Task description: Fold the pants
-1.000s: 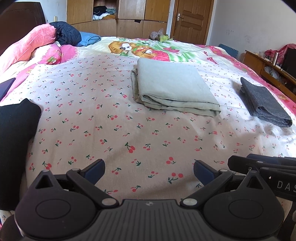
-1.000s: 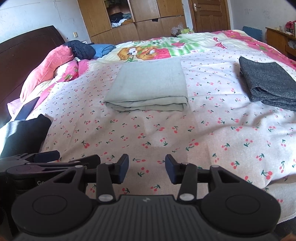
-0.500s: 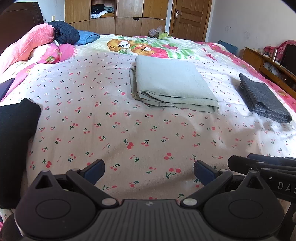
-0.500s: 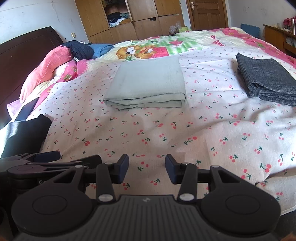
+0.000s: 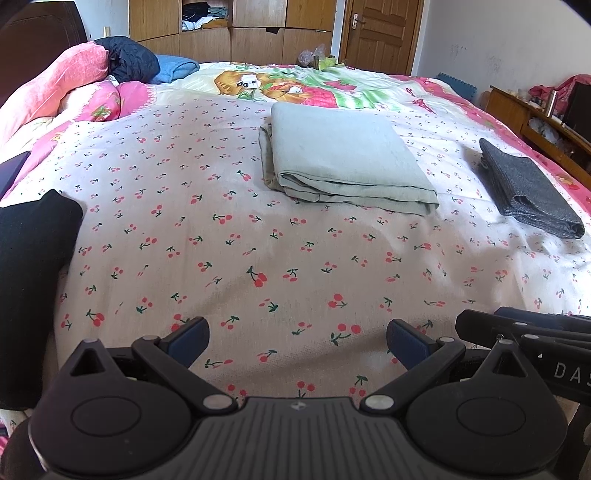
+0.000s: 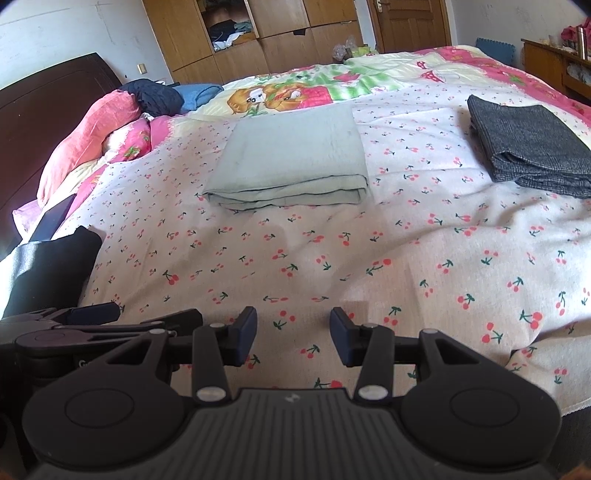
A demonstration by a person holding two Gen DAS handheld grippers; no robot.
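A pair of pale green pants [image 5: 343,162] [image 6: 291,155] lies folded into a flat rectangle in the middle of the bed. A dark grey pair [image 5: 528,192] [image 6: 528,144] lies folded to its right. My left gripper [image 5: 297,338] hovers over the near edge of the cherry-print blanket [image 5: 258,240], jaws wide open and empty. My right gripper [image 6: 293,334] hangs beside it, open by a narrower gap, with nothing between the pads. Each gripper shows in the other's view: the right gripper [image 5: 480,325] and the left gripper [image 6: 144,316]. Both are well short of the folded pants.
A black garment [image 5: 29,277] [image 6: 48,266] drapes over the bed's near left corner. Pink pillows [image 5: 55,88], a dark jacket and a blue cloth sit at the head end on the left. A wooden wardrobe [image 5: 258,33] and a door stand behind, with a wooden side table [image 5: 535,122] at the right.
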